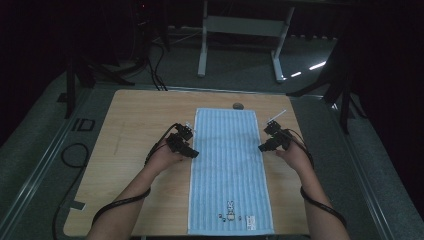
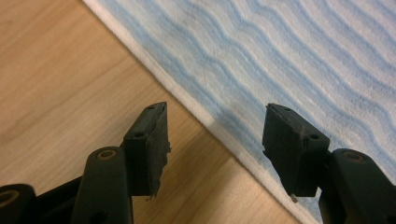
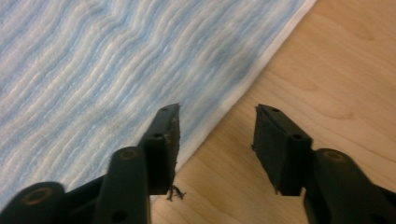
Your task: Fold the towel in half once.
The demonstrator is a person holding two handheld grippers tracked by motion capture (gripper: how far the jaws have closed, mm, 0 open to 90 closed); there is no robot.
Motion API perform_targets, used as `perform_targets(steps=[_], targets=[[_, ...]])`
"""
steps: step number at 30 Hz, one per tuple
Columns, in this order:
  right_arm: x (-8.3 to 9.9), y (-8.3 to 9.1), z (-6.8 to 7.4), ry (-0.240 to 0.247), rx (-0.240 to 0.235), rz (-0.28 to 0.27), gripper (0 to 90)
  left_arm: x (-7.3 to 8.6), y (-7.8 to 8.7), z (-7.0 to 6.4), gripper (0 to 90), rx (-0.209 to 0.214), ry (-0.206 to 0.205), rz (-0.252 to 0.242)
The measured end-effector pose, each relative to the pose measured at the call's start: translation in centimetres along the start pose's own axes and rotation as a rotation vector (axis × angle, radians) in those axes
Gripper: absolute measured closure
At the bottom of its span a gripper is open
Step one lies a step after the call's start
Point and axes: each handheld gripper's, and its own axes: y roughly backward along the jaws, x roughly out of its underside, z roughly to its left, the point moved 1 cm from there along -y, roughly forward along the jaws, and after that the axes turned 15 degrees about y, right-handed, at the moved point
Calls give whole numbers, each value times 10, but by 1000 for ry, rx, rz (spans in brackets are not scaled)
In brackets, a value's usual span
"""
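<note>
On the table (image 1: 135,125), both open grippers' jaws straddle the towel's (image 1: 227,165) long edges.

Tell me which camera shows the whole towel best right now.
The high view: the towel lies flat along the table, all four edges visible, left gripper and right gripper at its long sides. The left gripper view and the right gripper view each show one striped edge between open jaws.

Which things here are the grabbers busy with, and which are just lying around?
In use:
- blue striped towel, spread flat on the table
- left gripper, open at the towel's left edge
- right gripper, open at its right edge

Just lying about:
- small dark round thing beyond the towel's far end
- wooden table underneath
- metal frame on the floor behind
</note>
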Motion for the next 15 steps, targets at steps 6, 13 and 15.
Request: perform_targets(steps=[6, 13, 15], targets=[[-4, -2, -7, -29, 20, -39, 449, -8, -1, -2, 394, 4, 11, -20], [-12, -12, -14, -61, 39, -33, 502, -15, -7, 3, 394, -31, 49, -42], [-15, -17, -17, -80, 35, -26, 510, -18, -10, 7, 394, -29, 76, -52]])
